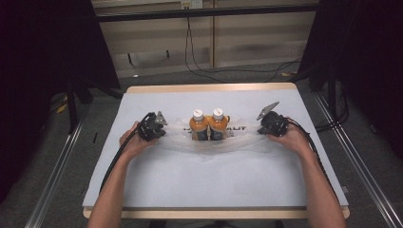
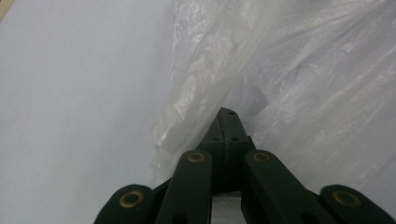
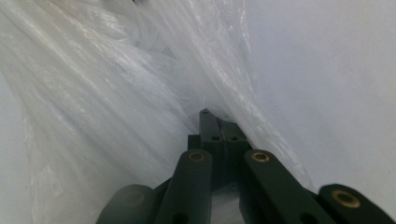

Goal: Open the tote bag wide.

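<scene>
The clear plastic bag (image 1: pixel 209 140) lies across the middle of the table (image 1: pixel 214 185), stretched between both hands. Two orange bottles (image 1: pixel 209 126) stand upright, touching side by side, at its centre (whether inside the bag or merely on the film cannot be determined). The left gripper (image 1: pixel 157 127) has its jaws fully closed, pinching the bag's left end; the right gripper (image 1: pixel 267 124) likewise has its jaws closed on the right end. In each gripper view the bunched film (image 2: pixel 280 79) gathers into the closed tips.

Likely risks: uneven tension between the two ends can topple the bottles. Thin film may slip from the jaws or tear where it is pinched. A sudden lift may roll the bottles toward one end.
</scene>
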### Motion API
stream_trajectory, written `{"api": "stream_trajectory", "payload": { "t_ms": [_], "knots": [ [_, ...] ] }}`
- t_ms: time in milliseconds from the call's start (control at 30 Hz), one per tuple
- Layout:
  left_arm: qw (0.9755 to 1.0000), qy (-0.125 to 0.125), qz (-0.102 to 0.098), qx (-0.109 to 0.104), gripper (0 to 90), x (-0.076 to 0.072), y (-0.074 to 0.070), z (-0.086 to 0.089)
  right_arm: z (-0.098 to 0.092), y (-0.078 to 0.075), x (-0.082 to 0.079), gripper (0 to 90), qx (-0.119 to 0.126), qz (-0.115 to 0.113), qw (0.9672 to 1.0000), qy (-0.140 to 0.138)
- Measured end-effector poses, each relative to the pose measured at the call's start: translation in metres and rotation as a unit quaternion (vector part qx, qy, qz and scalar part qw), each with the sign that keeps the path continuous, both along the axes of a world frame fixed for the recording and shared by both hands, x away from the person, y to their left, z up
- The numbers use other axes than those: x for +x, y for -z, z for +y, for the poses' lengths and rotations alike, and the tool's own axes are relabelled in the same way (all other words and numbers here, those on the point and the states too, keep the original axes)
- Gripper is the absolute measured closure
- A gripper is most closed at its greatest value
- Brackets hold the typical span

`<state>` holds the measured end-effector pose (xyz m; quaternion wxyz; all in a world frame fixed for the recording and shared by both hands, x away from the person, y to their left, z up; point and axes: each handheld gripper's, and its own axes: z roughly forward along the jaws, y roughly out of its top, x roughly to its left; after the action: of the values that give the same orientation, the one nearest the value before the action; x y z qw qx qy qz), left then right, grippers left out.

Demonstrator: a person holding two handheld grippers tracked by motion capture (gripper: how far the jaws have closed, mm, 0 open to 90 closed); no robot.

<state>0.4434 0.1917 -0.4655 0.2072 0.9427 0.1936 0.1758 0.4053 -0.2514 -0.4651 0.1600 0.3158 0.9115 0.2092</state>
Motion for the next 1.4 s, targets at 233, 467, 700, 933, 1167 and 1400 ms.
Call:
{"api": "stream_trajectory", "payload": {
  "t_ms": [233, 467, 700, 933, 1167, 1400],
  "knots": [
    [0.9998, 0.001, 0.017, -0.007, 90.0, -0.001, -0.002, 0.008, -0.003, 0.0, -0.002, 90.0, 0.017, 0.011, 0.9998, -0.006],
    [0.999, -0.002, 0.034, -0.029, 90.0, -0.002, -0.002, 0.016, -0.005, 0.0, -0.004, 90.0, 0.018, 0.013, 0.9997, -0.007],
    [0.9951, -0.009, 0.052, -0.084, 90.0, -0.003, 0.001, 0.021, -0.006, 0.002, -0.003, 90.0, 0.043, 0.016, 0.9988, 0.015],
    [0.9908, -0.003, 0.056, -0.123, 90.0, -0.004, -0.003, 0.022, -0.006, 0.0, -0.004, 90.0, 0.059, 0.008, 0.9982, 0.008],
    [0.9868, 0.017, 0.051, -0.153, 90.0, -0.008, -0.016, 0.017, -0.004, -0.008, -0.007, 90.0, 0.098, 0.007, 0.9951, -0.005],
    [0.9748, 0.032, 0.046, -0.216, 90.0, -0.013, -0.034, 0.014, -0.003, -0.02, -0.009, 90.0, 0.155, -0.011, 0.9877, -0.019]
  ]
}}
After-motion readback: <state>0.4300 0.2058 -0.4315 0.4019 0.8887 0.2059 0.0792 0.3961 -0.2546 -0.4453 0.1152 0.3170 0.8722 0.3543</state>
